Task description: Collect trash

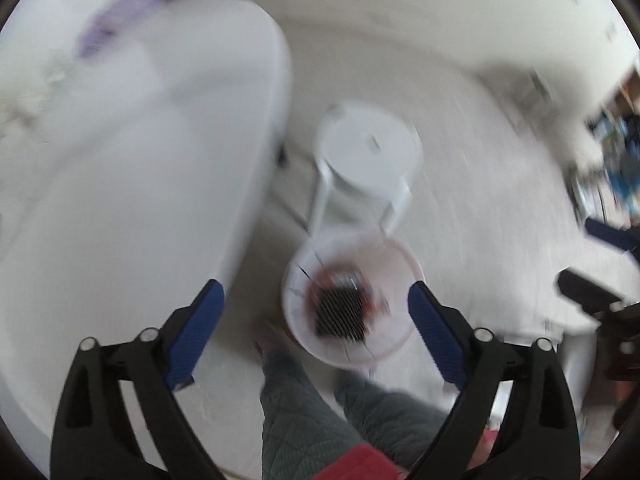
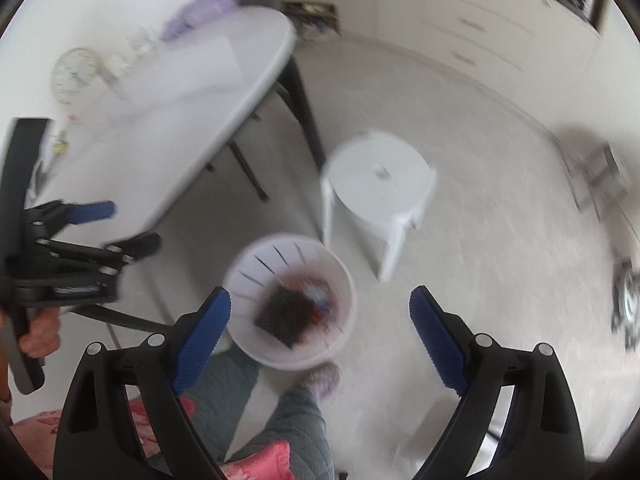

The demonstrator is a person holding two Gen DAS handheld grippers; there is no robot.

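L gripper (image 1: 316, 308) spread wide, nothing btwn the blue pads (image 1: 200, 328), pointing steeply down over the white wastebasket (image 1: 352, 354). R gripper (image 2: 320, 312) also spread wide, empty, aimed down at the same wastebasket (image 2: 244, 276) from a bit further right. No earlier pic given, so only the current stance noted.

Wastebasket: round, white, slotted wall, standing on pale floor (image 1: 480, 240) just in front of the person's feet. Trash inside it: dark ribbed/mesh square piece (image 1: 340, 312) on top, red bits under and around it; same dark piece (image 2: 286, 316) seen in R wrist view w/ red + bluish scraps beside it. Blurry, can't ID the scraps further.

White plastic stool (image 2: 380, 184) stands just beyond the basket, near but apart. White oval table (image 2: 180, 100) w/ dark legs to the left; basket sits by its edge on the floor. On tabletop: round white clock face (image 2: 76, 74), purple cloth (image 2: 204, 12) at far end, small clutter too blurred to tell.

Person: grey quilted trousers (image 1: 304, 408), red garment at bottom edge, purple slipper (image 2: 322, 380) touching/next to basket rim. In R wrist view the L gripper shows at left, hand (image 2: 40, 336) on its handle.
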